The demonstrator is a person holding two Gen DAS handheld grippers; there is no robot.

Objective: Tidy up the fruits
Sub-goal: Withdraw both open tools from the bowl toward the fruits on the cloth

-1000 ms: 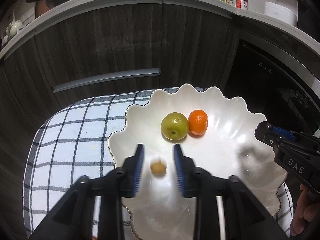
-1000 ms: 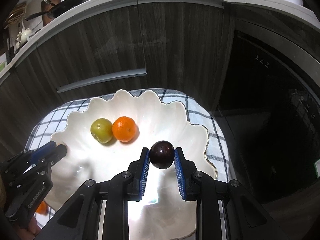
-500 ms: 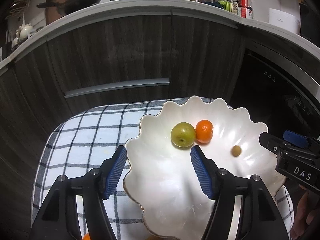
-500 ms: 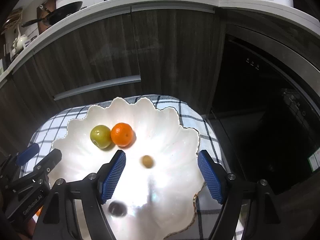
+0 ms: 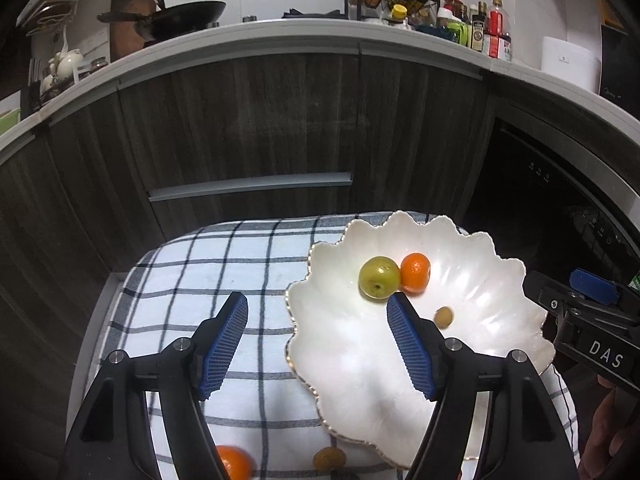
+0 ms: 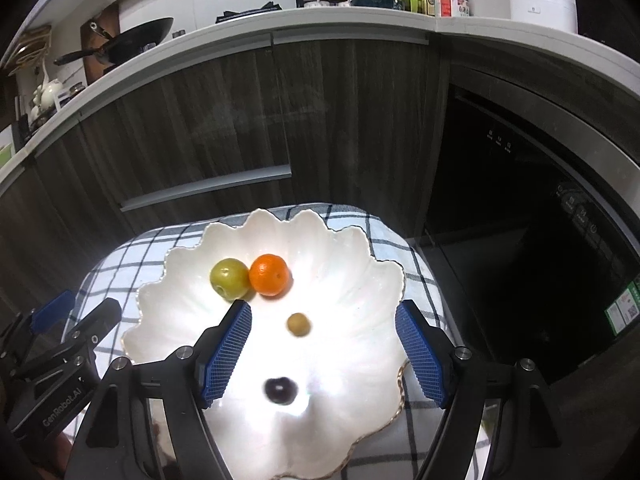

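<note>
While four fruits lie in the scalloped dish (image 6: pixel 384 280), both the left gripper (image 5: pixel 316 344) and right gripper (image 6: pixel 324 348) stand open and empty, the left's jaws having just been opening; the orange (image 5: pixel 234 462) and small fruit (image 5: pixel 329 459) on the checked cloth (image 5: pixel 192 272) remain unsorted.

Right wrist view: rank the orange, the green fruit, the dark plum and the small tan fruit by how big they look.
1. orange and green fruit, too alike to rank
2. dark plum, blurred and nearer the camera, so unsure
3. small tan fruit

oranges (image 5: pixel 415 273): 2 | green fruit (image 5: pixel 378 277): 1 | small yellow-brown fruits (image 5: pixel 443 317): 2 | dark plum (image 6: pixel 280 390): 1 | dish (image 5: pixel 352 344): 1
</note>
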